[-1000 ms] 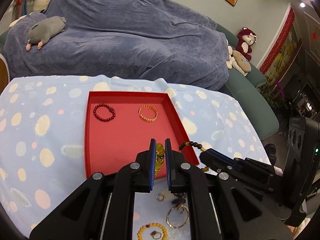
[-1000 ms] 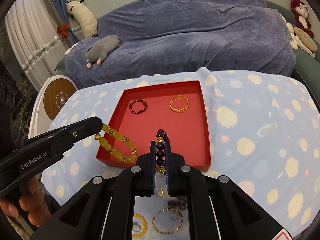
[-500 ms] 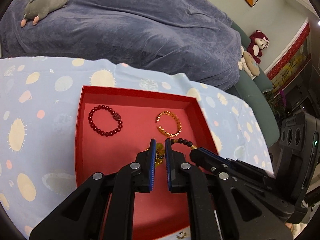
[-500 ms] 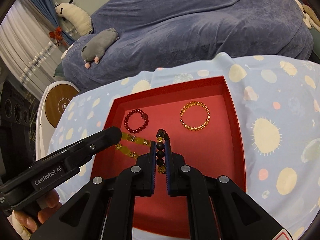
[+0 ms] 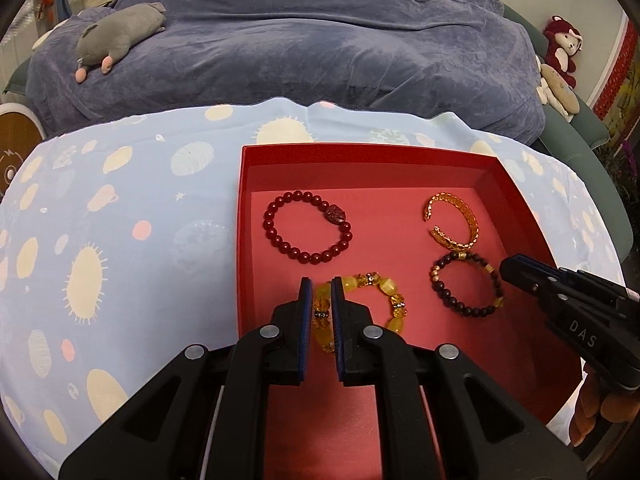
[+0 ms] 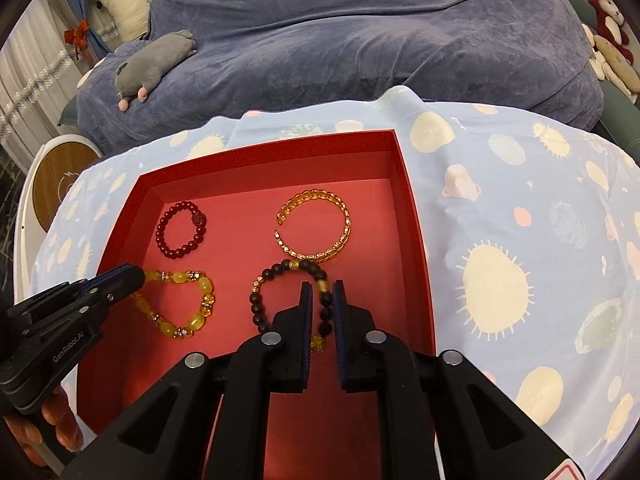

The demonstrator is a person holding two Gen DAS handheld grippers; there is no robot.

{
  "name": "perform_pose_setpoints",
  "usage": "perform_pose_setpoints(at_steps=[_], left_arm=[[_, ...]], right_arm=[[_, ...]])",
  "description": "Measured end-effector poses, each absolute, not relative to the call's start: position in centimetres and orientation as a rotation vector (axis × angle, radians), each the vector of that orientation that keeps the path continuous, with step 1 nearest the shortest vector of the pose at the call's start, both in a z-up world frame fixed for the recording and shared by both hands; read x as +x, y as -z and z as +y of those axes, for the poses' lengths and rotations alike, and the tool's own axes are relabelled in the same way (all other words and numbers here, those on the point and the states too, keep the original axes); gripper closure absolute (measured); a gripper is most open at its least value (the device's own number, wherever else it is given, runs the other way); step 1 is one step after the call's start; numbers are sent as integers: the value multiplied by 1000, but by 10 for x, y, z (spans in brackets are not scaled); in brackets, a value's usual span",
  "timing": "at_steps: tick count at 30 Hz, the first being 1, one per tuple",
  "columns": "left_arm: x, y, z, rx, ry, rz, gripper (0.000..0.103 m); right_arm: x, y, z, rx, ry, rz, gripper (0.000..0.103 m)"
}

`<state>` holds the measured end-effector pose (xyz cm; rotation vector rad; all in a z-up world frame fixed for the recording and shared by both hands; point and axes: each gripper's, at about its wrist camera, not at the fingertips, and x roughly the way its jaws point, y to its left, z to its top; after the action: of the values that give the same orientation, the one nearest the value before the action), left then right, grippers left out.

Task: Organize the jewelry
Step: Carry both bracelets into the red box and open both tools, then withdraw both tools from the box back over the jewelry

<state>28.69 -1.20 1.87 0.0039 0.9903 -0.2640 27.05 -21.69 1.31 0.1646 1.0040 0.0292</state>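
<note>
Behind the counter (image 5: 132, 240), draped in a pale blue cloth with cream spots, a sofa under a blue-grey cover carries a grey plush toy (image 5: 120, 40). On the cloth sits a red tray (image 5: 352, 156) holding four bracelets: a dark red beaded bracelet (image 5: 308, 228) and a gold cuff (image 5: 452, 224) at the far side, a yellow beaded bracelet (image 5: 360, 312) and a dark brown beaded bracelet (image 5: 466, 284) nearer. The left gripper (image 5: 321, 284) stays clenched on the yellow bracelet, which lies on the tray floor. The right gripper (image 6: 320, 290) has just been opening; its jaws straddle the dark brown bracelet's beads with slight gaps, released.
</note>
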Motion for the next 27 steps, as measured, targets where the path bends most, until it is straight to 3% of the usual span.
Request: perform_pose_setpoints(at_steps=[1, 3, 5, 27], left_arm=[[286, -21, -12, 8, 253, 977, 91], [283, -25, -11, 14, 232, 957, 68], [280, -31, -11, 17, 211, 931, 60], [189, -78, -24, 56, 279, 884, 60]], right_arm=[[269, -16, -217, 161, -21, 994, 78], [265, -21, -218, 167, -15, 974, 67], [260, -26, -218, 172, -16, 967, 65], [156, -70, -208, 181, -14, 914, 63]])
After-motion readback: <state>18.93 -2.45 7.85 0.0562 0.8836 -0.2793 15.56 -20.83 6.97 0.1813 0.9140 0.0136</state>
